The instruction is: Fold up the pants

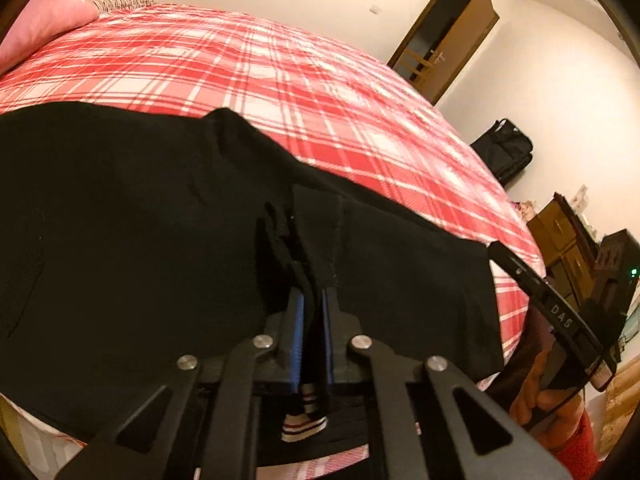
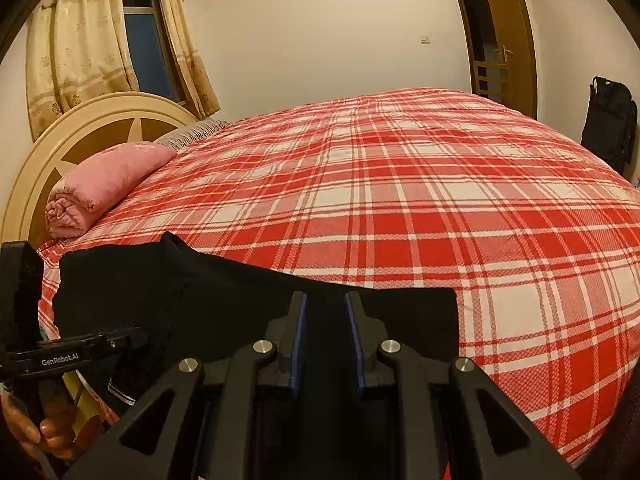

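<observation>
Pinching black pants (image 1: pixel 120 220) fabric, the left gripper (image 1: pixel 313 300) is clenched; right gripper (image 2: pixel 325 300) grasps the pants' edge between its fingers.

Two wrist fisheyes, low over the bed (image 2: pixel 400 208) edge, angled down — both sharing black pants (image 1: pixel 120 220)

We see both views lit by warm, yellowish indoor light, bright on the walls (image 2: pixel 340 40). The window (image 2: pixel 146 40) is dark. The black pants (image 1: pixel 120 220) lose nearly all detail. Fisheye bending curves the bed (image 2: pixel 400 200), and dark corners ring each picture.
</observation>
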A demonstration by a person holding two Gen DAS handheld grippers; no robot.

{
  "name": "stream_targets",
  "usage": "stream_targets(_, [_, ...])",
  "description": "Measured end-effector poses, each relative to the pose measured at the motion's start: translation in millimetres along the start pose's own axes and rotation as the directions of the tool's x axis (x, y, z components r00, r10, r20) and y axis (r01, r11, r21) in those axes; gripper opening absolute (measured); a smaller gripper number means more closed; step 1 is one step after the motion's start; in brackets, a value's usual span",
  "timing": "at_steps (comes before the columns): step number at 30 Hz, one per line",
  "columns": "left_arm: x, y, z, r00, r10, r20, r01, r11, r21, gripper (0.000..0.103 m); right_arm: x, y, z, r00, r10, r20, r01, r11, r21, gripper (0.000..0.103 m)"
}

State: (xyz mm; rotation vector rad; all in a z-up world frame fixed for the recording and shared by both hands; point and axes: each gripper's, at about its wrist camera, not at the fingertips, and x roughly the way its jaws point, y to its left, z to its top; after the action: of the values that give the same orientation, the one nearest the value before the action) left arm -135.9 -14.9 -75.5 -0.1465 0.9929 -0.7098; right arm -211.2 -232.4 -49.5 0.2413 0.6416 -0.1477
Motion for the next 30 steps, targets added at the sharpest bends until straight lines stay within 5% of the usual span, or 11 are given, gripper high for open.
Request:
stream_targets(2, [6, 5, 1, 1.0, 0.003, -0.017, -0.003, 1.0, -0.03, 0.01, 0, 1, 0, 1.0, 0.004, -0.003, -0.004, 1.0, 0.0, 0.021])
stream_targets(6, [9, 7, 0, 1.0, -0.019, -0.019, 0.018, 0.998, -0.065, 0.038, 1, 3, -1, 1.0, 0.005, -0.006, -0.005, 1.0, -0.007, 0.021])
stream_targets(8, [11, 0, 1, 1.0, -0.013, -0.016, 0.013, 0.999, -0.038, 0.043, 2, 3, -1, 1.0, 0.004, -0.011, -0.004, 1.0, -0.004, 0.021])
stream_targets(10, [11, -7, 1, 1.0, 0.01, -0.011, -0.01, 1.0, 0.011, 0.029, 1, 2, -1, 1.0, 0.005, -0.011, -0.005, 1.0, 0.005, 0.021])
stream_targets(11, [11, -9, 1, 1.0, 0.024, -0.005, -0.024, 0.999, 0.027, 0.007, 0, 2, 0, 1.0, 0.002, -0.009, -0.002, 1.0, 0.007, 0.021])
stream_targets(21, [-22, -1, 9, 0.996, -0.051, 0.074, 0.048, 0.998, 0.032, 0.006, -9, -1, 1, 1.0, -0.018, 0.018, 0.018, 1.0, 0.019, 0.021])
stream_targets(30, [-31, 43, 9, 0.994, 0.035, 0.102, -0.029, 0.998, -0.061, 0.006, 7, 4, -15, 1.0, 0.009, -0.029, -0.009, 1.0, -0.013, 0.021])
